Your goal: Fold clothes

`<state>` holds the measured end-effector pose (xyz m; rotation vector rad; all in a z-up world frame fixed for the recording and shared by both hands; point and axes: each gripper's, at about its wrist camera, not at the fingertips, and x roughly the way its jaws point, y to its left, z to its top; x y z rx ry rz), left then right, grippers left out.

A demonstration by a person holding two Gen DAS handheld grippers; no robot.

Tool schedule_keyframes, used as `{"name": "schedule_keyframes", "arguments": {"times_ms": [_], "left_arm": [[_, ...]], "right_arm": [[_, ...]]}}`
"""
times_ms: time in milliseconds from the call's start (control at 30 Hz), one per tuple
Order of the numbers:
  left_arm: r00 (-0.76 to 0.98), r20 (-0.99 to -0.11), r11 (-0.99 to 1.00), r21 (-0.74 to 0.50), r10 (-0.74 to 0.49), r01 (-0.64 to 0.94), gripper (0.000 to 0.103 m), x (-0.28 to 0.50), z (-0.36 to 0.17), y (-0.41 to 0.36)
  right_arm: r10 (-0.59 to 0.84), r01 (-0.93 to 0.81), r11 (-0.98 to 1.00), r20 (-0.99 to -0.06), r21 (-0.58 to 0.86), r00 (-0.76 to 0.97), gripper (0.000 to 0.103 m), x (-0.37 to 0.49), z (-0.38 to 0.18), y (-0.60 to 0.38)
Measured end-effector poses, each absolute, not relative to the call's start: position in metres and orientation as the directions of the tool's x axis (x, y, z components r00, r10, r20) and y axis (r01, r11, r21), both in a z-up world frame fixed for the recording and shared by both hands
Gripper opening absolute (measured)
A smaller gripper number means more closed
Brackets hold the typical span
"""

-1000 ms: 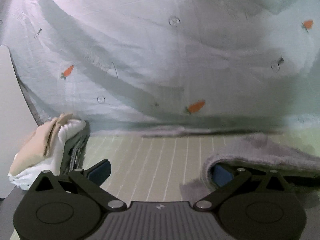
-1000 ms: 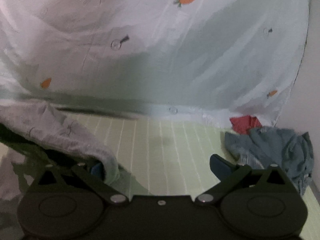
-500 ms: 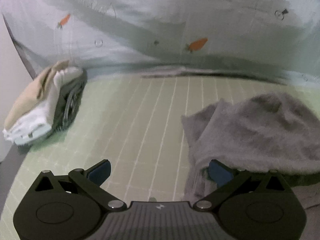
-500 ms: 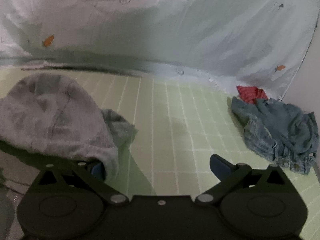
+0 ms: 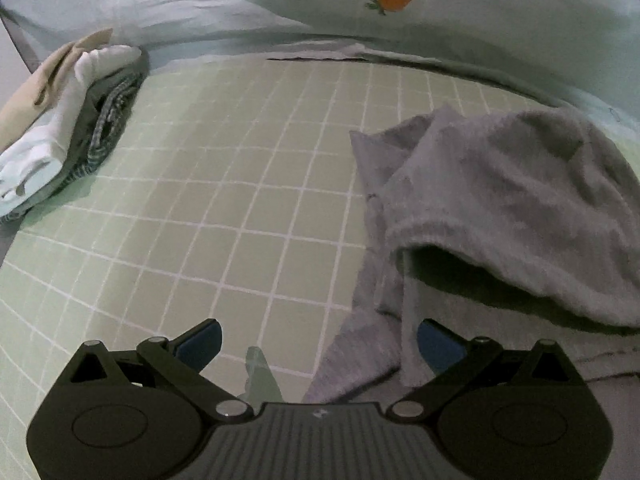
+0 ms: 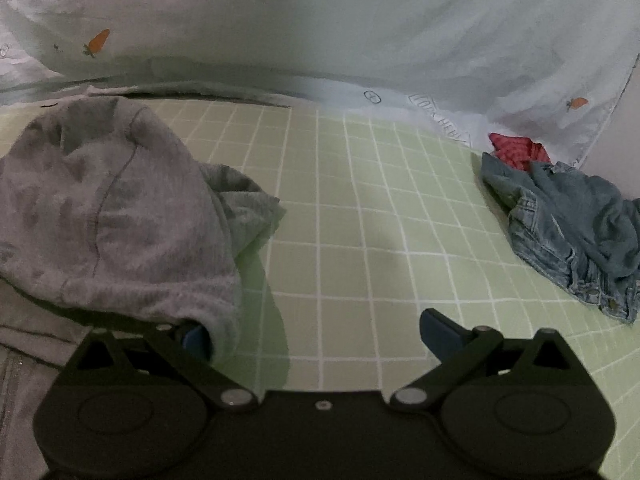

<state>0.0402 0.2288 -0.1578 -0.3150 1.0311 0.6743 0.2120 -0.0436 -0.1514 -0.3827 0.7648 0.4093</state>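
Your left gripper [image 5: 318, 344] sits low in the frame with its blue-padded fingers spread wide and nothing between them; the right pad just touches the edge of the grey fleece garment [image 5: 520, 200], whose thinner flap trails down past that pad. The garment fills the right half of the left wrist view, humped up with its ribbed hem curling over a dark hollow. To the upper left lies a stack of folded clothes [image 5: 60, 128], beige and white on top, dark checked fabric under them, well apart from the garment. All of it rests on the pale green sheet with a white grid [image 5: 240, 200], and the carrot-print duvet [image 5: 360, 20] is banked along the top of the frame.

Your right gripper [image 6: 320, 334] is likewise wide apart. Its left pad is tucked under the garment's hem [image 6: 216, 320] at lower left, so you cannot tell whether it touches cloth on its inner face; the right pad stands clear over bare sheet. No cloth is pinched. In this view the grey garment occupies the left side. At the right edge a crumpled pair of denim jeans [image 6: 568, 224] lies heaped, with a red cloth [image 6: 516, 148] just behind it against the duvet.
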Motion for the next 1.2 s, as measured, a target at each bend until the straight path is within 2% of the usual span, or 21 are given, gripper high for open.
{"name": "schedule_keyframes", "arguments": {"times_ms": [400, 900, 1200], "left_arm": [[0.38, -0.86, 0.784, 0.038, 0.342, -0.619, 0.103, 0.003, -0.138, 0.204], [0.295, -0.911, 0.764, 0.032, 0.287, -0.644, 0.103, -0.087, -0.155, 0.177], [0.282, -0.932, 0.772, -0.005, 0.227, -0.636, 0.103, -0.123, -0.169, 0.163]], "right_arm": [[0.287, -0.514, 0.849, -0.71, -0.124, 0.643, 0.103, 0.164, -0.136, -0.059], [0.278, -0.485, 0.874, -0.834, 0.015, 0.476, 0.103, 0.085, -0.174, -0.117], [0.292, -0.496, 0.867, -0.852, 0.044, 0.434, 0.103, 0.042, -0.176, -0.138]]}}
